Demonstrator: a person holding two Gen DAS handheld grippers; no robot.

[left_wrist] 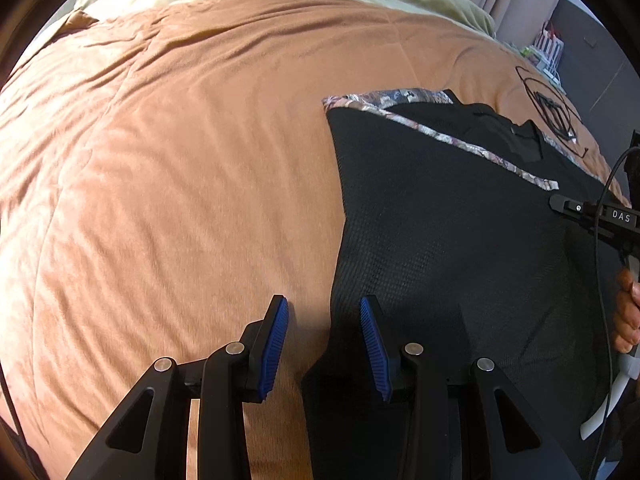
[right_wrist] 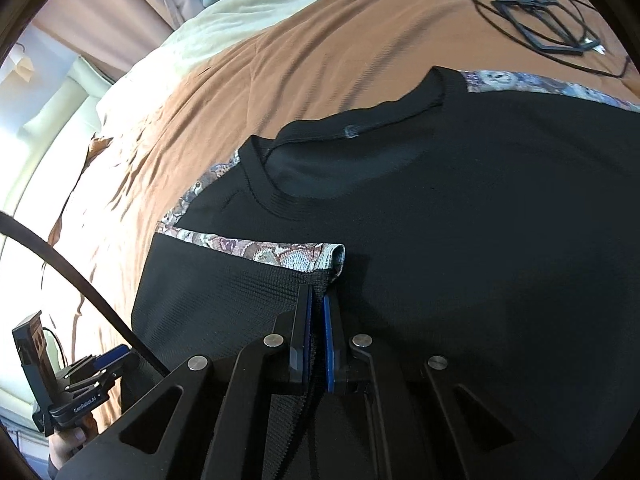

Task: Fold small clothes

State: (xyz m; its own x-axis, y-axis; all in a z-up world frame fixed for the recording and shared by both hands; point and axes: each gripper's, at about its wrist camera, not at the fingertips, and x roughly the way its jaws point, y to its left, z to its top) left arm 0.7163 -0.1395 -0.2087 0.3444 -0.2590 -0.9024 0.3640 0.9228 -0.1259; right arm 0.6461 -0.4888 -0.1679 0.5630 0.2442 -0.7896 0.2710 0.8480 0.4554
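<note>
Between the two blue pads of the left gripper (left_wrist: 324, 308), as its own camera sees it, lies the left edge of the black sweater (left_wrist: 460, 240) and a strip of the orange bedcover (left_wrist: 180, 160). The jaws stand partly apart and grip nothing: the left pad is over the bedcover, the right pad over the dark knit. Ahead of the fingers and to the right, the sweater is spread flat, with a patterned trim (left_wrist: 460, 140) running across its folded part. Beyond it a coil of black cable (left_wrist: 550, 110) rests on the cover. At the right border the right gripper (left_wrist: 592, 216) shows from the side, with a hand (left_wrist: 628, 312) below it.

Seen from the right wrist camera, the right gripper (right_wrist: 317, 300) has its jaws nearly together, and a fold of the black sweater (right_wrist: 460, 220) is pinched between the pads, just beside the corner of the patterned trim (right_wrist: 280, 252). Ahead of the fingertips lies the neckline; the body of the garment spreads to the right. Far ahead to the right the cable (right_wrist: 532, 20) lies on the bedcover (right_wrist: 240, 100). Low to the left, well apart, the left gripper (right_wrist: 100, 364) appears small.
</note>
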